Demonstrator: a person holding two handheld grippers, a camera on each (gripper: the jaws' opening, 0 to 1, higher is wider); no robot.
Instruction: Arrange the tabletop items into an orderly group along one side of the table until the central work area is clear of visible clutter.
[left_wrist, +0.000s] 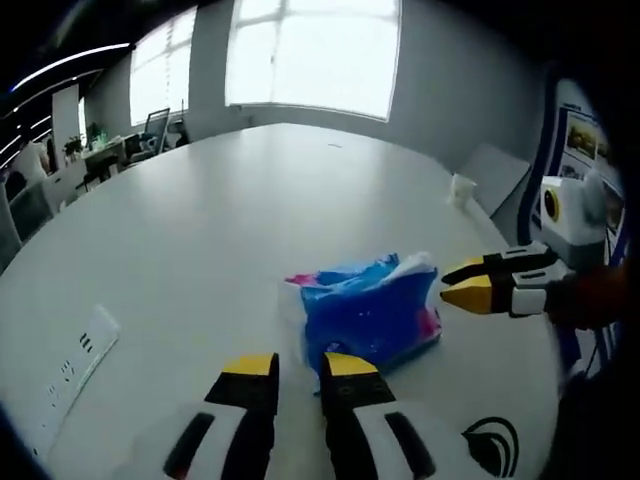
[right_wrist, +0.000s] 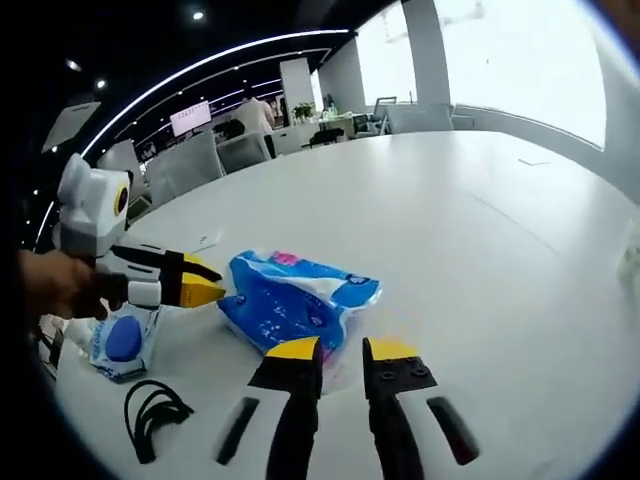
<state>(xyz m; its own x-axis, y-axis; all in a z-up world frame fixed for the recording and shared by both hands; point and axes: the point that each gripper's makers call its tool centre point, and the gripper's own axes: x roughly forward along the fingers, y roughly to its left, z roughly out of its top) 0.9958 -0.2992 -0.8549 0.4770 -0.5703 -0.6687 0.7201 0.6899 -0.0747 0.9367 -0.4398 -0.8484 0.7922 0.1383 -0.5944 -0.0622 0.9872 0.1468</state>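
A crumpled blue and white plastic pack (left_wrist: 370, 312) (right_wrist: 290, 300) lies on the white table (left_wrist: 220, 220) (right_wrist: 480, 230), with a gripper on either side. My left gripper (left_wrist: 298, 368) is low over the table just short of the pack's near edge, its jaws slightly parted and nothing between them. It also comes into the right gripper view, left gripper (right_wrist: 208, 282), held by a hand, with its tips at the pack's left end. My right gripper (right_wrist: 342, 352) (left_wrist: 462, 284) is open too, its tips right by the pack's other end.
A small white pack with a blue round lid (right_wrist: 120, 340) and a coiled black cable (right_wrist: 155, 410) lie near the table's edge. A socket panel (left_wrist: 75, 365) is set into the tabletop, and a white cup (left_wrist: 462, 188) stands far off. Office chairs (right_wrist: 215, 155) line the far side.
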